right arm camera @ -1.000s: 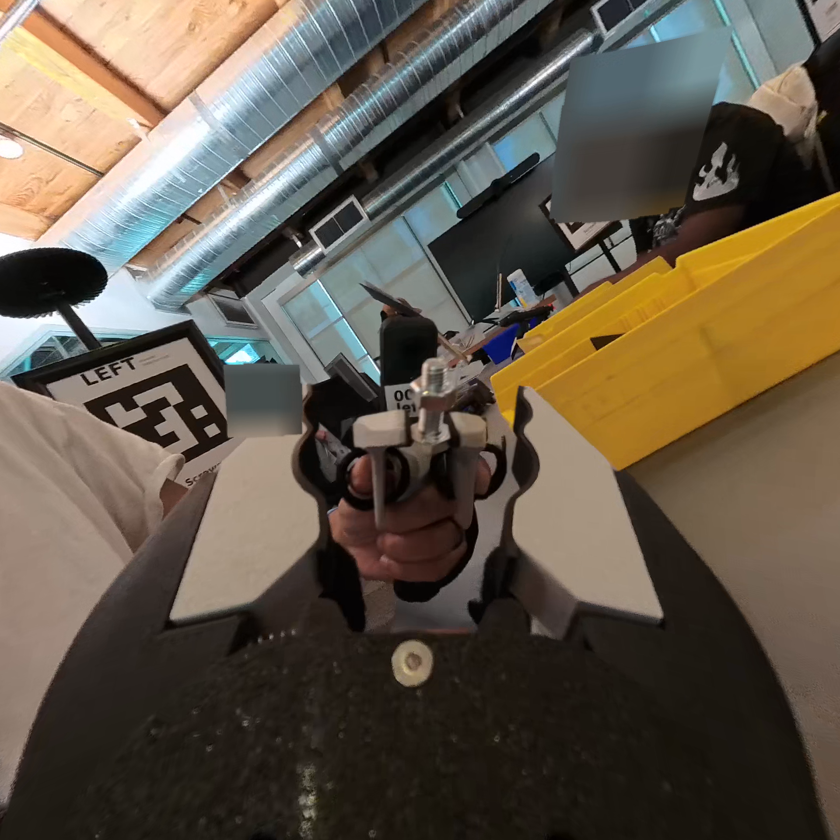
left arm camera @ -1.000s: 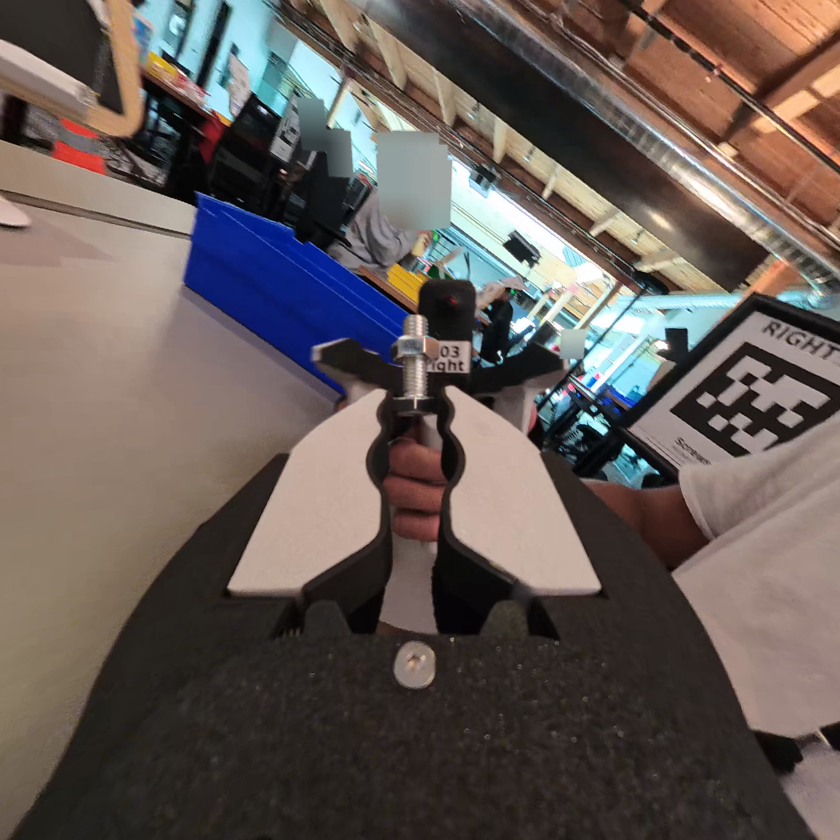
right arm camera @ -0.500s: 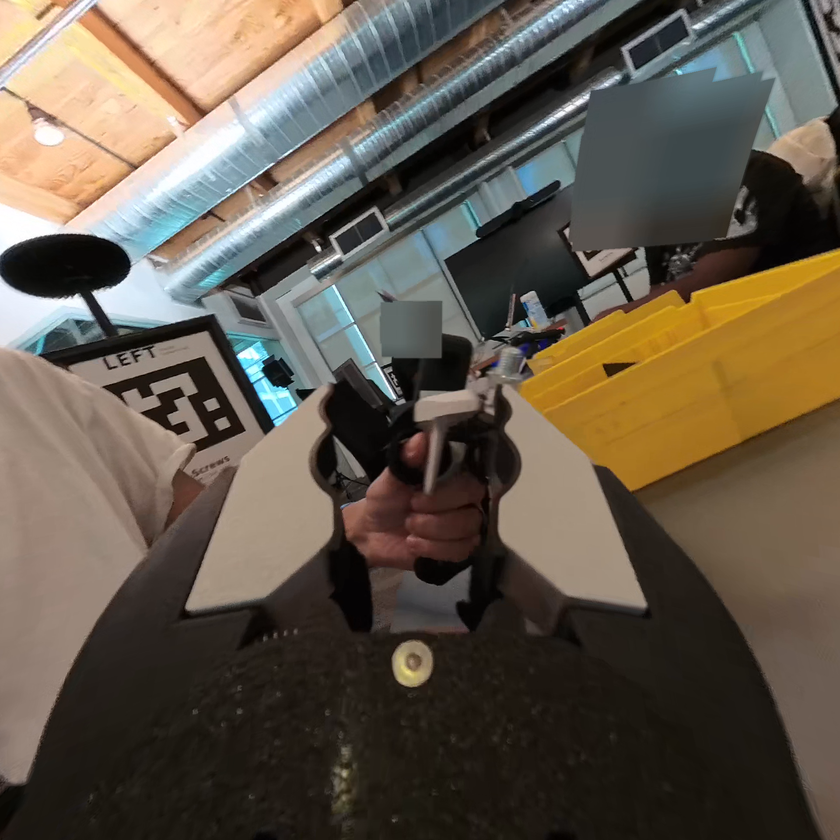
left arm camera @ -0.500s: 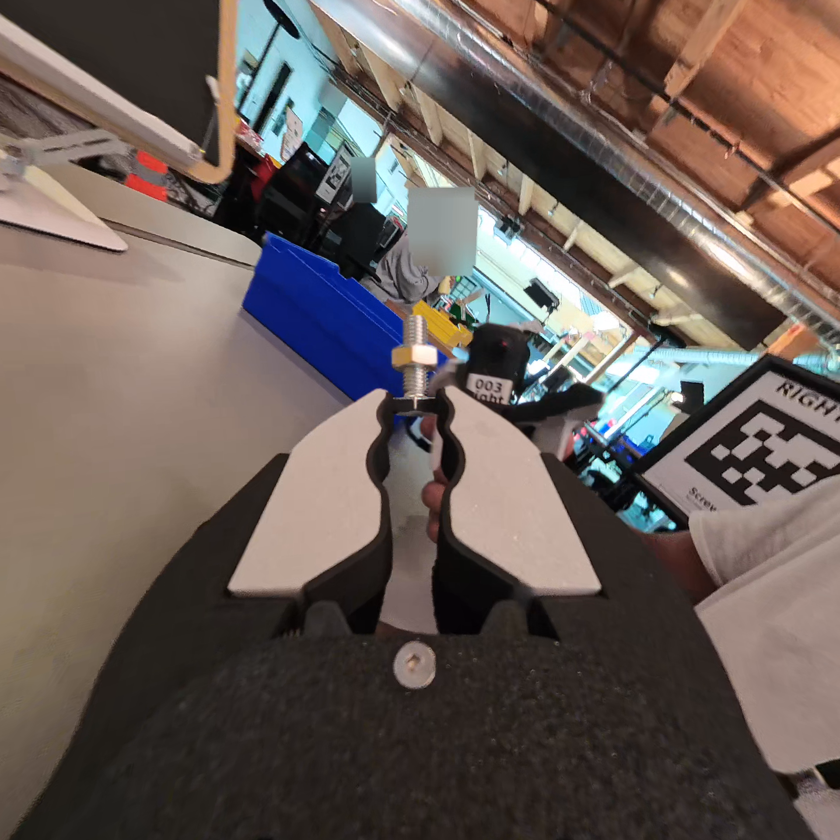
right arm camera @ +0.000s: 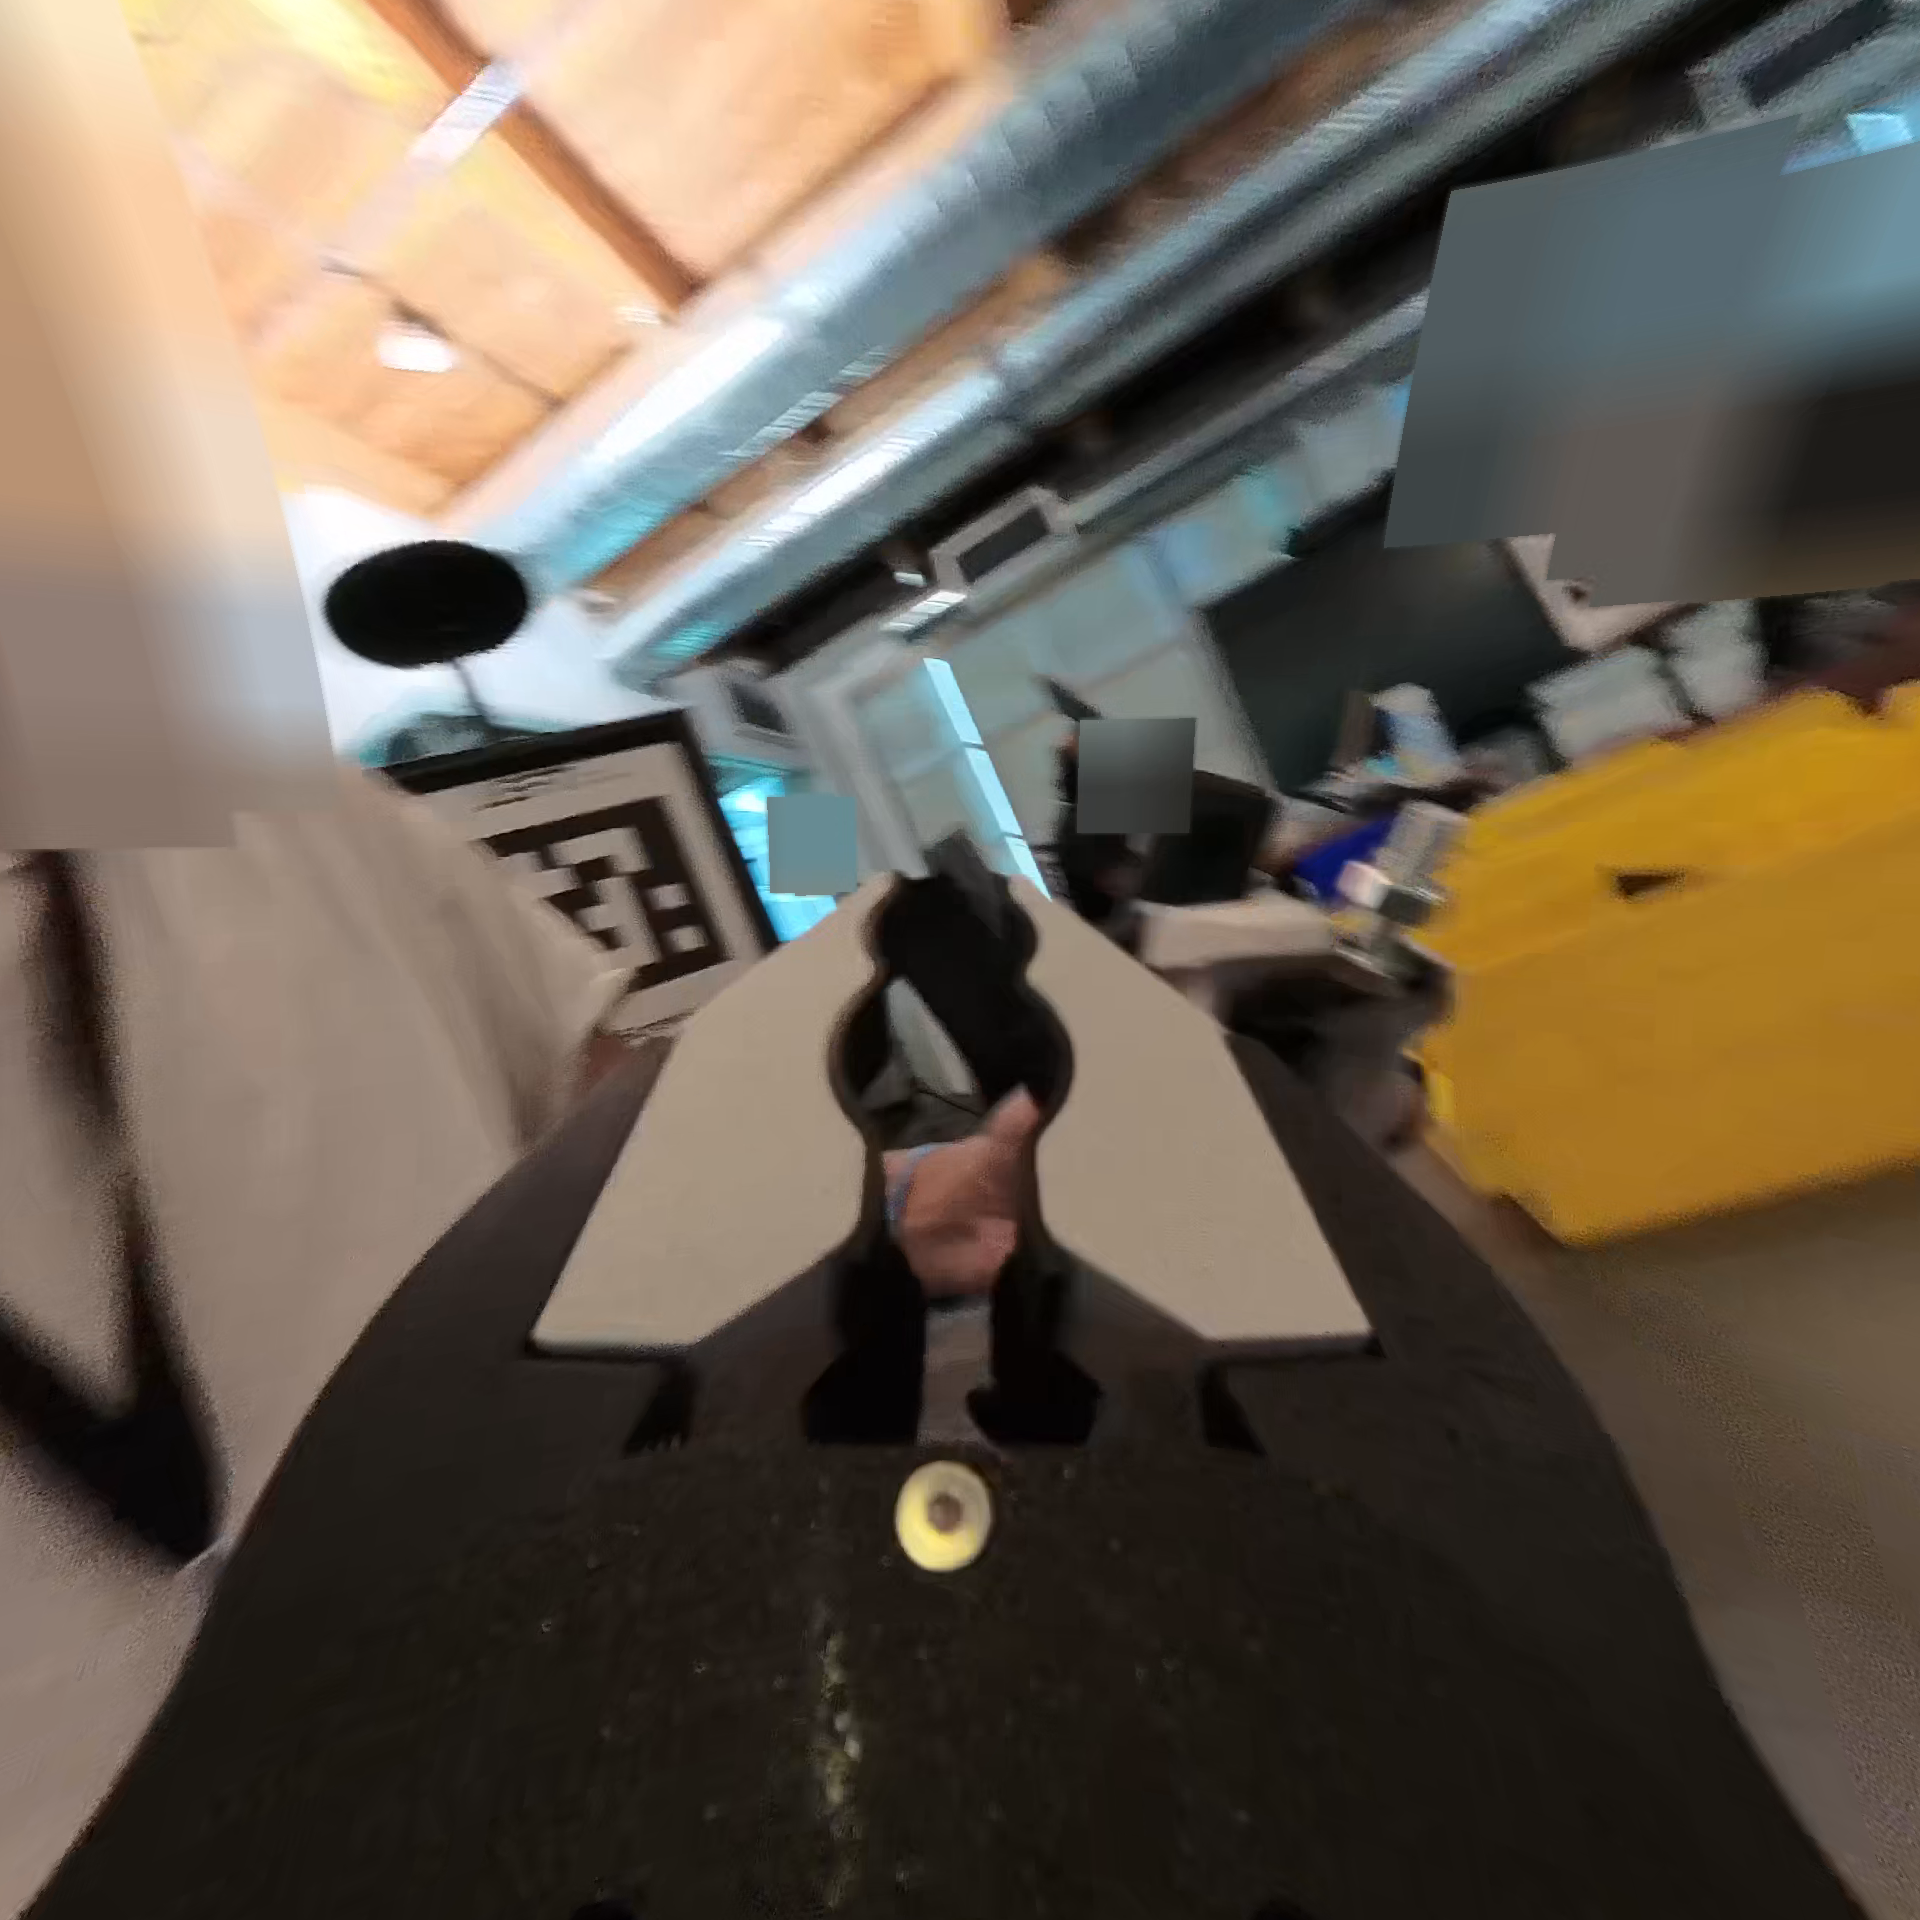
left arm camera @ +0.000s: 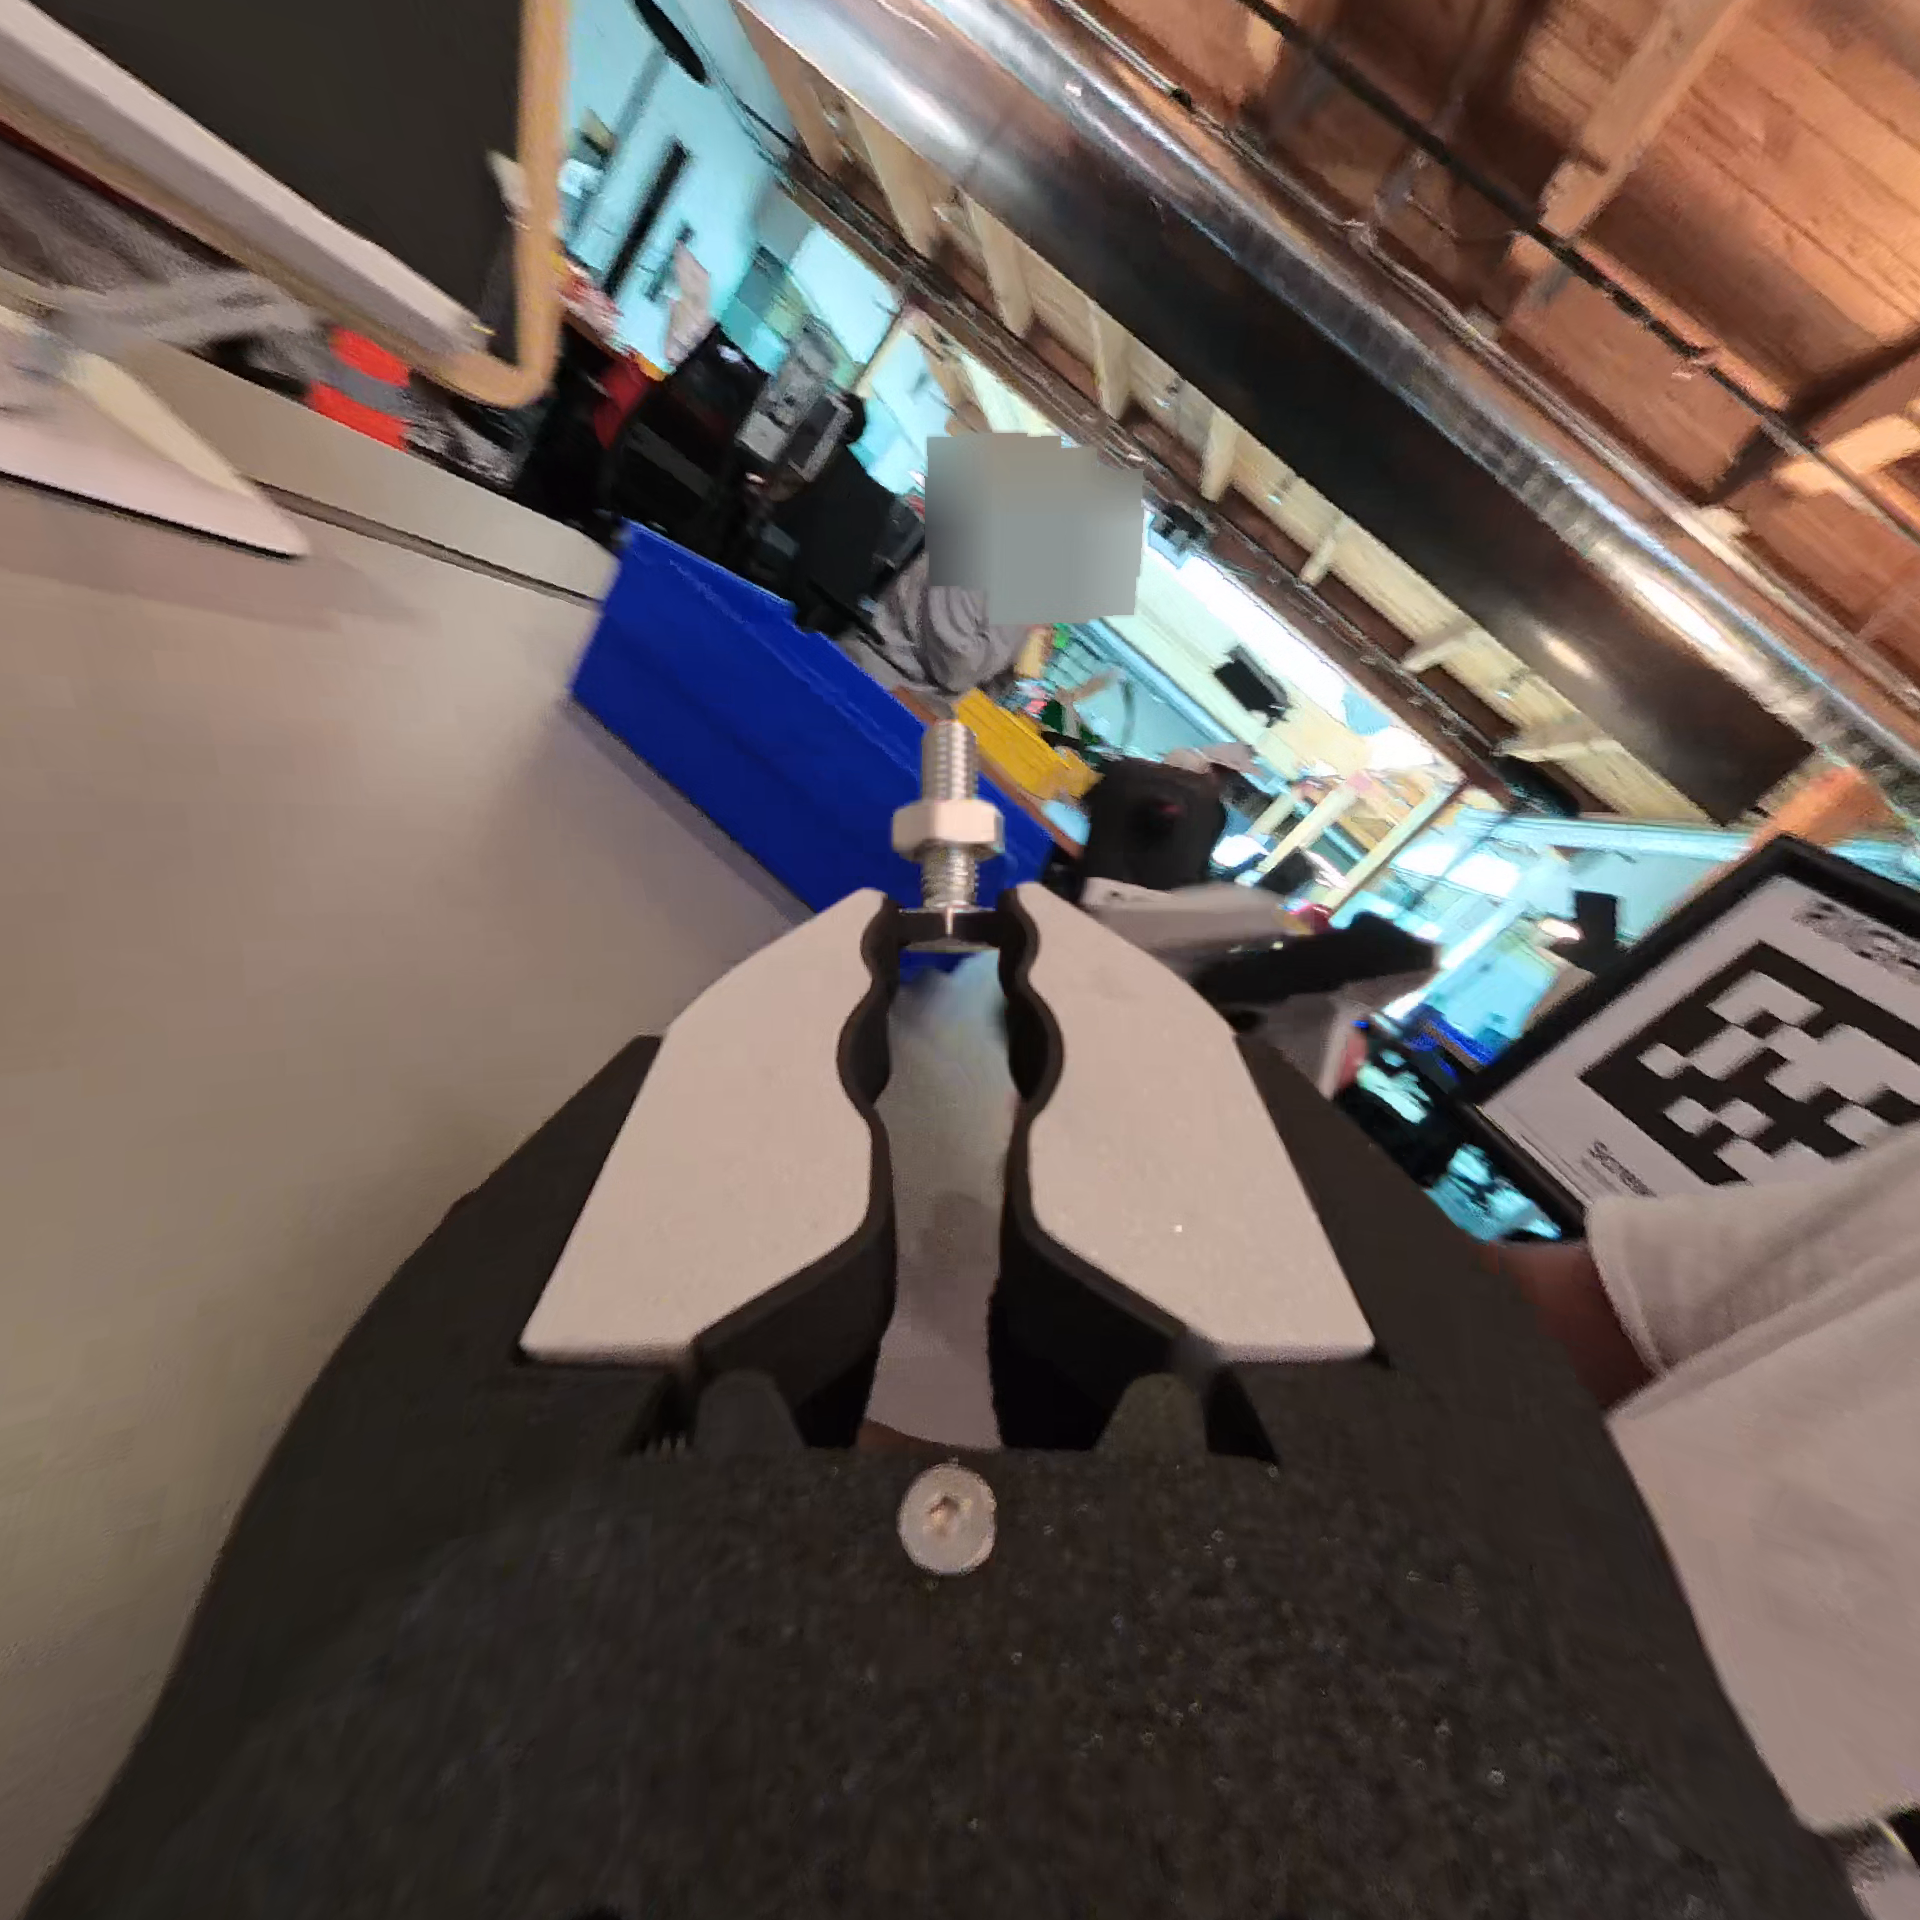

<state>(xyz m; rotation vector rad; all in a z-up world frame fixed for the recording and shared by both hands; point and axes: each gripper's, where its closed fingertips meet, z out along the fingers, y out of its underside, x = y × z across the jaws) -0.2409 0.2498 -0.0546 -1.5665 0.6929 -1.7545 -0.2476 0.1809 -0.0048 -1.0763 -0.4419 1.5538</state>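
LEFT: a bolt is clamped by its head at the tips of the left gripper, shank upright, a nut threaded partway down; the blue bin is seen behind the bolt | RIGHT: the right gripper is seen nearly closed, nothing held; the view is blurred; the yellow bin lies to its right

We see our left claw clamped by its tips on the head of a bolt, which stands upright with a hex nut threaded partway down. Beyond lie the grey table and a blue bin.
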